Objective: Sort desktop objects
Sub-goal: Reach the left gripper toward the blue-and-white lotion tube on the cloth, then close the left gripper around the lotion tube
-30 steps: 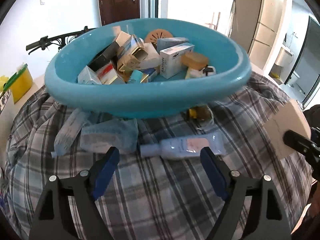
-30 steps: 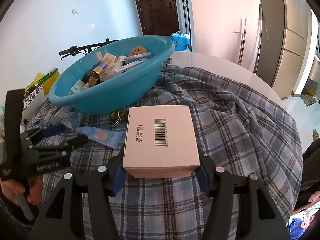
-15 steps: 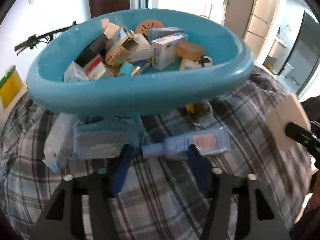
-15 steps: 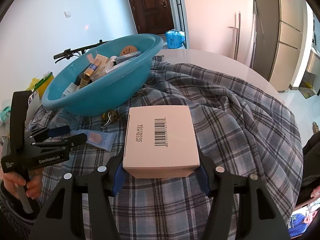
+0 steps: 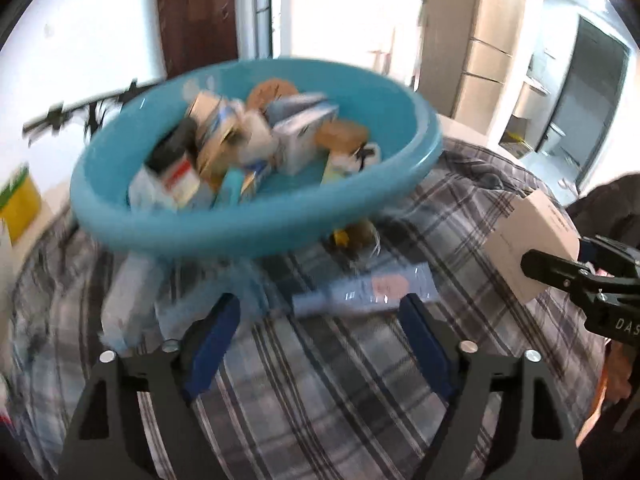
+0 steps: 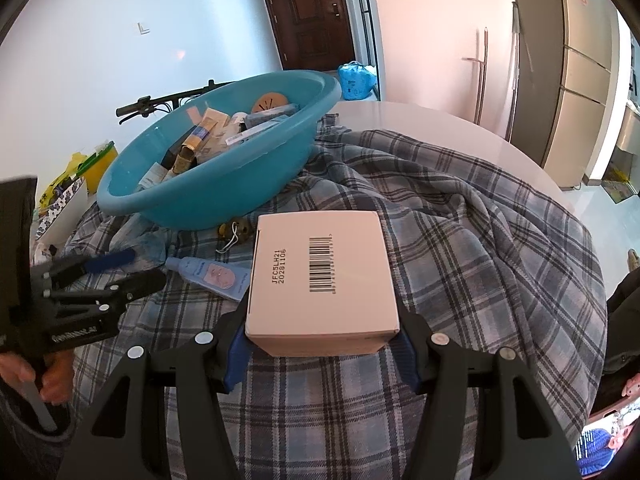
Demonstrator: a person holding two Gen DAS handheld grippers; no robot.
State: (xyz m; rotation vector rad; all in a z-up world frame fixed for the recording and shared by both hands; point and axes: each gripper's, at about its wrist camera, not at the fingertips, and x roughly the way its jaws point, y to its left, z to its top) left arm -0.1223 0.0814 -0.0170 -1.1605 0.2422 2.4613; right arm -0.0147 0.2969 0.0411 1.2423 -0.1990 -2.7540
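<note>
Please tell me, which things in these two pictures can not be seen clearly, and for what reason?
- Boxes in the blue basin: left wrist view is motion-blurred, so labels are unreadable; in the right wrist view the basin's wall hides most of them.
- Small item by the basin's foot: too small to identify.
- Underside of the white box: hidden in the right gripper.
- Pale packets under the basin: blurred.
</note>
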